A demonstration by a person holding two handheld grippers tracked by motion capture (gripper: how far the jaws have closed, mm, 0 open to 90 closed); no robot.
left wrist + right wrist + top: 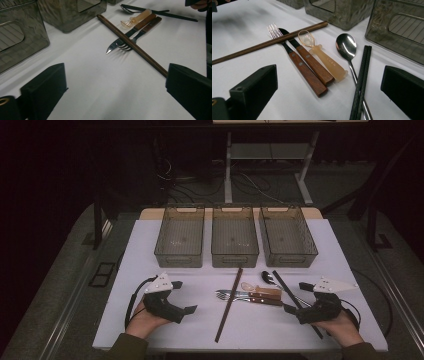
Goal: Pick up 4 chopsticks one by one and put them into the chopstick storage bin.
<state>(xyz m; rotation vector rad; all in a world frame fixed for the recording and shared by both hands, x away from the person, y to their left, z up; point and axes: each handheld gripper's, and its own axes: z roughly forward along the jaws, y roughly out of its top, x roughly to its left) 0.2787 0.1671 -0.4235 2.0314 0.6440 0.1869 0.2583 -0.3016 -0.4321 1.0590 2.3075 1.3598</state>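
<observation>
Cutlery lies mid-table on the white table (pixel 150 250): brown chopsticks (pixel 229 305) crossing a wood-handled fork (pixel 307 73) and knife (pixel 315 65), a translucent small spoon (pixel 327 62), a metal spoon (pixel 346 46) and black chopsticks (pixel 362 80). My left gripper (pixel 183 296) rests at the front left, open and empty, its jaws facing the brown chopsticks (pixel 130 43). At the front right my right gripper (pixel 296 297) is open too, with the black chopsticks (pixel 295 302) running under it. Nothing sits between the jaws of the left gripper (pixel 115 90) or the right gripper (pixel 329 92).
Three smoky see-through bins stand in a row at the back: left (pixel 180 255), middle (pixel 234 257), right (pixel 289 257). All three look empty. A dark floor and a desk frame (pixel 227 170) lie beyond the table.
</observation>
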